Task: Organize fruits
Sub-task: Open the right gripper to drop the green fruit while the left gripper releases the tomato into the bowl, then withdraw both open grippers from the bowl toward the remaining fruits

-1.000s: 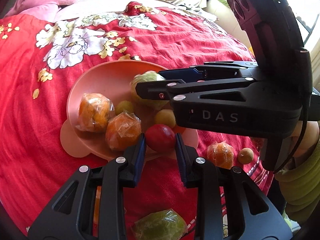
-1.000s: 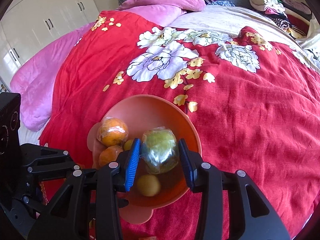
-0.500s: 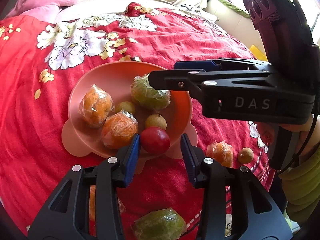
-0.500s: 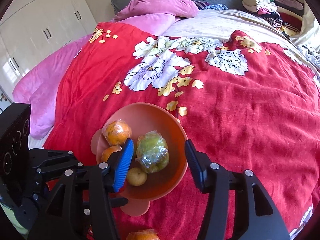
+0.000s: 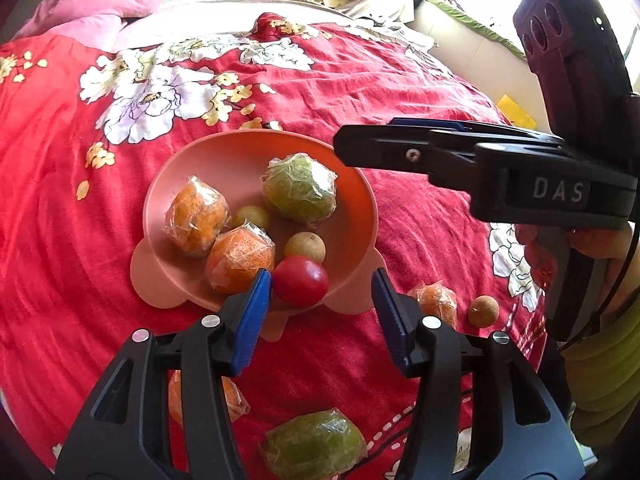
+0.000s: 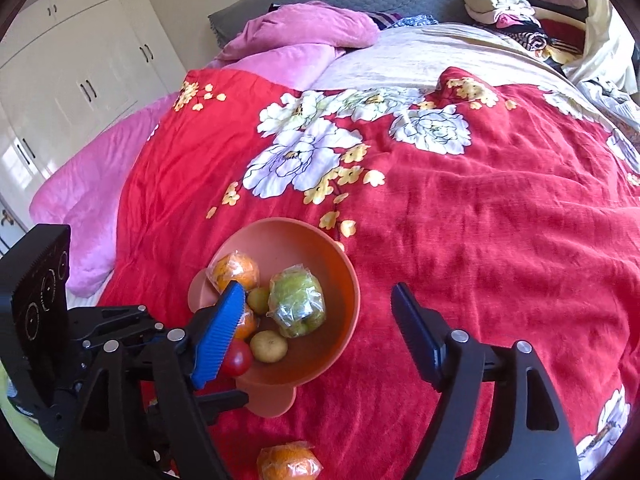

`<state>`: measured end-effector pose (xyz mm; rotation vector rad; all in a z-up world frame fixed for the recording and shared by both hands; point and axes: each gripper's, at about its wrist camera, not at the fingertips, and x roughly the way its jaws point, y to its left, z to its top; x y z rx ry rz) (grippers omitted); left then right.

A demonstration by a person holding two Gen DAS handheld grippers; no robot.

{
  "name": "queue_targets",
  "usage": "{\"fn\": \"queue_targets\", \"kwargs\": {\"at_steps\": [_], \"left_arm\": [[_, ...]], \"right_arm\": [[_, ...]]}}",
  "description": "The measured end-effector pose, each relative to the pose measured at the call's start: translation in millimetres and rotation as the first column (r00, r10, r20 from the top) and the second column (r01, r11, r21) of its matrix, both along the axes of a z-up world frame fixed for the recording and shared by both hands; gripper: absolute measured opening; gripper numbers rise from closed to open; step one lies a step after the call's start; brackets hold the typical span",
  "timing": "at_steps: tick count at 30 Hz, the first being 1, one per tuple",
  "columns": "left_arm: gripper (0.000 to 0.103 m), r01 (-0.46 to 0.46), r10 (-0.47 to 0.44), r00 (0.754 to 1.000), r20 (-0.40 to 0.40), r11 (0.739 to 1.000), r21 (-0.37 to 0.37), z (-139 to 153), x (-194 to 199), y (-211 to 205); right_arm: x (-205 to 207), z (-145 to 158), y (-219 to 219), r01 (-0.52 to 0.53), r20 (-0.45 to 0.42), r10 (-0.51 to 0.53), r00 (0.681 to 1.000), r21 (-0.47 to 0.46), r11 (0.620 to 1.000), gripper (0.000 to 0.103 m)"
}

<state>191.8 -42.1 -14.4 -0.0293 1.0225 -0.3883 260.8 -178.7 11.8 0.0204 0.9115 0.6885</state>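
A salmon-pink bowl [image 5: 356, 216] [image 6: 340, 312] sits on the red flowered bedspread. It holds two wrapped oranges [image 5: 198, 218], a wrapped green fruit [image 5: 300, 188] [image 6: 298, 300], small yellow-green fruits [image 5: 305, 246] and a red fruit [image 5: 301, 280] [image 6: 237, 358] at its near rim. My left gripper [image 5: 320, 292] hovers over that rim, its jaws opening; the red fruit lies free beside the left pad. My right gripper [image 6: 316, 312] is above the bowl, jaws opening wide, nothing between them; it shows from the side in the left wrist view [image 5: 460, 152].
Loose on the bedspread near me lie a wrapped green fruit [image 5: 316, 444], a wrapped orange [image 5: 224, 396], a small wrapped orange [image 5: 434, 300] [image 6: 288, 462] and a small brown fruit [image 5: 483, 311]. Pink pillows [image 6: 304, 36] and piled clothes [image 6: 516, 20] are at the far end.
The left gripper let go of the red fruit, which now rests in the bowl. The right gripper released the wrapped green fruit into the bowl, opened wide and drew back upward.
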Motion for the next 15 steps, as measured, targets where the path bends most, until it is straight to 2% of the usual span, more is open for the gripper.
{"fn": "queue_targets", "kwargs": {"at_steps": [4, 7, 13, 15], "left_arm": [[0.049, -0.006, 0.006, 1.000, 0.009, 1.000, 0.002, 4.0, -2.3, 0.9], [0.056, -0.012, 0.012, 1.000, 0.016, 1.000, 0.018, 5.8, -3.9, 0.0], [0.062, -0.023, 0.022, 0.999, 0.027, 1.000, 0.022, 10.9, -7.5, 2.2], [0.069, -0.029, 0.028, 0.999, 0.029, 0.999, 0.023, 12.5, -8.7, 3.5]], "right_arm": [[-3.5, 5.4, -4.0, 0.013, 0.011, -0.013, 1.000, 0.007, 1.000, 0.080], [-5.7, 9.0, -6.9, 0.031, 0.017, -0.031, 0.999, 0.014, 0.999, 0.089], [-10.2, 17.3, -11.5, 0.045, 0.028, -0.046, 0.999, 0.026, 0.999, 0.090], [-11.8, 20.2, -12.7, 0.048, 0.036, -0.049, 0.998, 0.028, 0.998, 0.091]]}}
